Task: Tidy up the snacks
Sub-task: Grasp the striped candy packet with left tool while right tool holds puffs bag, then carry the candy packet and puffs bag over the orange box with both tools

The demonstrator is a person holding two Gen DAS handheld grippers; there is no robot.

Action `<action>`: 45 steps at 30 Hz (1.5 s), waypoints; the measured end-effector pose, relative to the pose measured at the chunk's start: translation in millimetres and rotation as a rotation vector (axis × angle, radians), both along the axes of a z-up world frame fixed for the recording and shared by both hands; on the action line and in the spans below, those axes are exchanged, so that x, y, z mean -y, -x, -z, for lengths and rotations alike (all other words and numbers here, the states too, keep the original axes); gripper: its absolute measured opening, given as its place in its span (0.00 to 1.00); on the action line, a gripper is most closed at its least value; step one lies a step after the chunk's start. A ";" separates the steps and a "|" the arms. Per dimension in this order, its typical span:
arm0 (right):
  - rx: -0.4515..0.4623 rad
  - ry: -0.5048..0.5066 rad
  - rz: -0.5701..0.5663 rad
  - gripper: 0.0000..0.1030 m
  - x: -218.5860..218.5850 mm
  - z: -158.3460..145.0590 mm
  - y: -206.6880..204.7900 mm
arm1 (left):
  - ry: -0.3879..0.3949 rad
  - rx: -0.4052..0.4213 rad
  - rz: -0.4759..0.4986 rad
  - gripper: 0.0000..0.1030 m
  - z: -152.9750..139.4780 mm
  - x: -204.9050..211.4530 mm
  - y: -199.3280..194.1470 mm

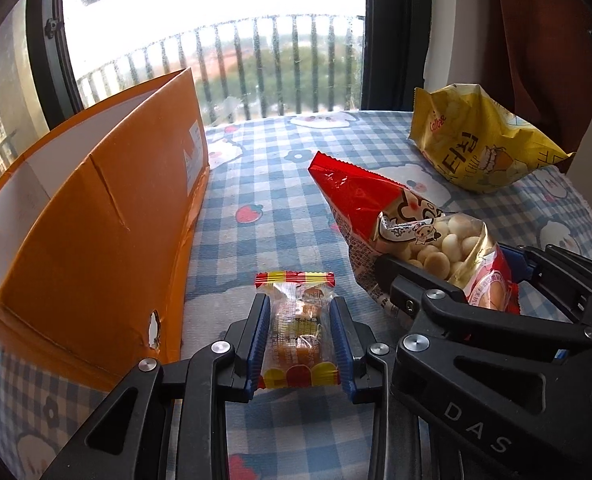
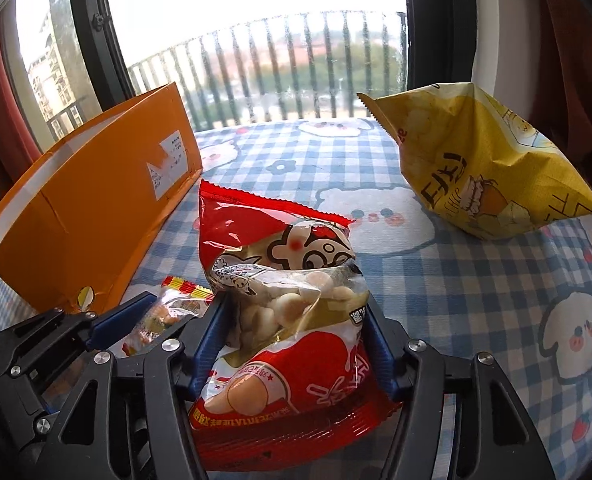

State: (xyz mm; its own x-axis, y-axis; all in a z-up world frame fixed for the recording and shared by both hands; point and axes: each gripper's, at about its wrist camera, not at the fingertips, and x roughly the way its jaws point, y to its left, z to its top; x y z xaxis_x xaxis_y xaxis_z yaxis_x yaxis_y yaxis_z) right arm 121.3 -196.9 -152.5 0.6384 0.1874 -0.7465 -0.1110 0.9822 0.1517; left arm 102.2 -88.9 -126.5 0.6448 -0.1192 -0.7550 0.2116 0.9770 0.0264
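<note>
An open orange cardboard box (image 1: 96, 216) stands at the far left of the desk (image 1: 280, 184), on its blue-checked cloth printed with cartoon animals, in front of a window with a railed balcony. Just right of the box, my left tongs (image 1: 300, 312) close their blue pads on either side of a small clear snack packet (image 1: 297, 332) with red-and-yellow striped ends, which lies flat on the cloth between them. Next to it, my right tongs (image 2: 296, 328) grip the lower half of a red bag of round white biscuits (image 2: 280, 280), its top pointing away from me toward the window and its sides pinched in by the pads. The two tongs sit just beside each other. Farther right and well apart, at the back corner of the desk, a crumpled yellow chip bag (image 2: 479, 160) rests by itself.
</note>
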 end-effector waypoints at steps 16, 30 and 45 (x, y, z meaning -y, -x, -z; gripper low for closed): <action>0.125 0.035 0.042 0.62 -1.8 -38.9 42.6 | 0.019 0.128 0.019 0.29 -41.4 0.0 40.7; 0.255 0.006 0.079 0.63 -10.2 -84.2 75.8 | 0.040 0.267 -0.001 0.29 -86.2 -17.7 69.4; 0.356 -0.046 0.056 0.63 -40.5 -118.0 71.5 | 0.048 0.368 -0.074 0.29 -116.1 -56.1 67.5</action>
State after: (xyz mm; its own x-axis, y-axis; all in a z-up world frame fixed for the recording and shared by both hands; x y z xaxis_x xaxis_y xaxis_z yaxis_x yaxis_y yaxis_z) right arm 49.8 -156.4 -34.5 0.8671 0.1730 -0.4672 -0.1107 0.9812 0.1580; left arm 34.7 -32.8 -10.4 0.8802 -0.0911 -0.4658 0.1247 0.9913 0.0417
